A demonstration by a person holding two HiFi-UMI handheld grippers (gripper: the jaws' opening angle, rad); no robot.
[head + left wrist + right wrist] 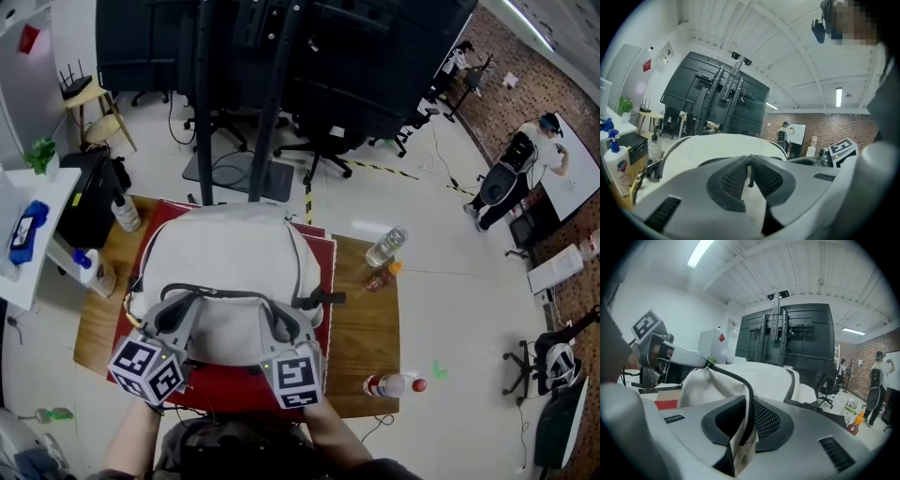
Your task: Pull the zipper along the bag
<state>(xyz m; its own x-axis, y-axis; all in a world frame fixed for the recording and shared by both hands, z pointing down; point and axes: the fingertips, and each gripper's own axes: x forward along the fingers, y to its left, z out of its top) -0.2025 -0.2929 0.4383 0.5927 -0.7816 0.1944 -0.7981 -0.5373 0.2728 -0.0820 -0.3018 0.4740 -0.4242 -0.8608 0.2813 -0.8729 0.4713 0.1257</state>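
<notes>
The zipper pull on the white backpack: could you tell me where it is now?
In the left gripper view, the zipper pull is pinched in the shut left hand-held gripper, at the white backpack's near left edge.

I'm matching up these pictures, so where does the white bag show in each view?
Head view: bag, centre of the picture.
Left gripper view: bag fills the middle, just beyond the jaws.
Right gripper view: bag at centre, its zipper edge pinched in the jaws.
Shared landmark: black rack behind the bag, in all three.
</notes>
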